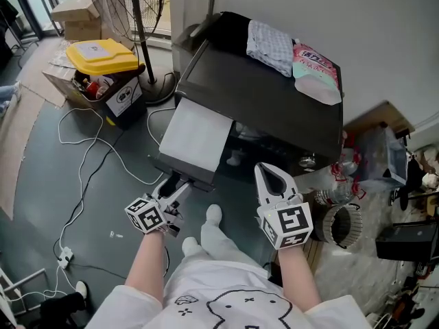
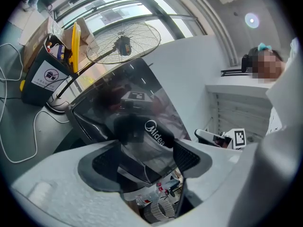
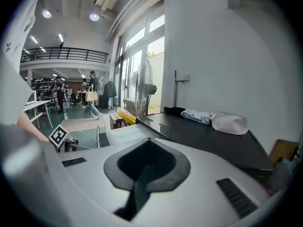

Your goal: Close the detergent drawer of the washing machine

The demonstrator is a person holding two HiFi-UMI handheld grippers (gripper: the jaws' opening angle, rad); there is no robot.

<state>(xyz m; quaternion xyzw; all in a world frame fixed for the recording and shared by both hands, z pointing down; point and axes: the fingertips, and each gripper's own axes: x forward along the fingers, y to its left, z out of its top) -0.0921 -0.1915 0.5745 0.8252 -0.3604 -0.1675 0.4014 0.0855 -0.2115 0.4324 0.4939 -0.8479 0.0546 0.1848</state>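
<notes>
In the head view I see the detergent drawer (image 1: 195,141) jutting open from the washing machine (image 1: 274,94), with my left gripper (image 1: 180,188) at its front. The left gripper view shows those jaws spread, the drawer's glossy front just beyond them. In the right gripper view my right gripper (image 3: 147,150) is clenched, jaws pressed together.

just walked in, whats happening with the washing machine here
A person stands over a dark washing machine with tongs in each hand. Its detergent drawer is pulled well out and not yet closed. The left tongs are open at the drawer's front end, with the dark front panel showing between the jaws. The right tongs are shut and empty, off to the right of the drawer.
</notes>
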